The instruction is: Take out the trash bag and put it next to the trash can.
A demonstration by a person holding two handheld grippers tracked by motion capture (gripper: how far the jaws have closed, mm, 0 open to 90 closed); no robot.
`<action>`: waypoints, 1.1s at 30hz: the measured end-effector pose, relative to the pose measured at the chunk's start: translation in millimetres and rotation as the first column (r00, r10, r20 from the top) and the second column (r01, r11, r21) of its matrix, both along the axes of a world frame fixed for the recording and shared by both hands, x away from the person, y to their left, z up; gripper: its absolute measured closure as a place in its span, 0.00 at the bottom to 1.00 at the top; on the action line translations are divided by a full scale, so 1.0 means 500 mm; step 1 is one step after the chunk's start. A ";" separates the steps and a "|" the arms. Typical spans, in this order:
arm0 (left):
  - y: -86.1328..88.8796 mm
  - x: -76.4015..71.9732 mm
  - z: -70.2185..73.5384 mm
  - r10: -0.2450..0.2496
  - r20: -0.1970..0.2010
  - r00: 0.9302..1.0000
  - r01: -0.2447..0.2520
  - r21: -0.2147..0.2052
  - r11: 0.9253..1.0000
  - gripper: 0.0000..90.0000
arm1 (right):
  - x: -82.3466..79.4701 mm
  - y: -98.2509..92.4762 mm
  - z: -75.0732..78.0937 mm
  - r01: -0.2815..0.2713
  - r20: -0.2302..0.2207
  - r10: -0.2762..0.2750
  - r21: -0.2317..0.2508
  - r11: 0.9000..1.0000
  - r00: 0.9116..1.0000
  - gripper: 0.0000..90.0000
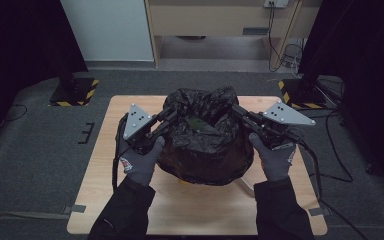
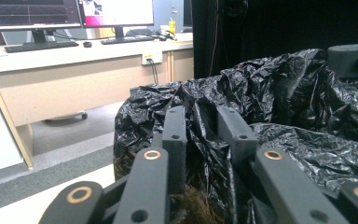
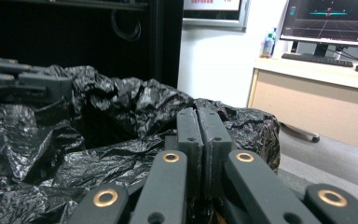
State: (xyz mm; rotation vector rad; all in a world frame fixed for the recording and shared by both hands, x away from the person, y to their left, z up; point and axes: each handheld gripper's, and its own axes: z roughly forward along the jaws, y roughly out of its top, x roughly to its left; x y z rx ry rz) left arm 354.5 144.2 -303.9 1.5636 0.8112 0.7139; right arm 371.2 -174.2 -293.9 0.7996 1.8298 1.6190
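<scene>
You are holding a gripper in each gloved hand at a black plastic bag [image 1: 205,145] that is sitting in the middle of the wooden table [image 1: 130,200]. Your left gripper [image 1: 172,116] is reaching in at the bag's left rim, and in the left gripper view a bunched fold of the black film [image 2: 200,135] is standing between its two fingers [image 2: 175,135], which are partly closed around it; whether the pads are actually pressing on the film cannot be told there. Your right gripper [image 1: 236,111] is meeting the bag's right rim, and in the right gripper view its fingers [image 3: 189,133] are clenched flat against each other with crinkled film crowding just beside and below them; whether a thin layer is pinched in the seam cannot be told. The bag's open mouth is lying between your two sets of fingertips, with something greenish [image 1: 197,122] showing inside it. Beyond the left fingers, a desk with monitors [image 2: 74,11] is standing well apart from the bag.
</scene>
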 end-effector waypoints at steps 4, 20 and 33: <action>-0.004 -0.005 0.006 -0.006 0.015 1.000 0.006 -0.003 1.000 0.87 | 0.000 -0.005 0.007 -0.009 0.009 0.009 0.033 0.999 1.000 0.99; -0.042 -0.027 0.032 -0.112 0.078 0.991 0.115 -0.034 0.993 0.93 | -0.006 0.018 0.050 -0.121 0.063 0.117 0.065 0.990 0.991 0.99; -0.078 -0.032 0.035 -0.164 0.094 0.982 0.169 -0.045 0.985 0.94 | -0.004 0.046 0.056 -0.208 0.076 0.204 0.056 0.977 0.976 0.99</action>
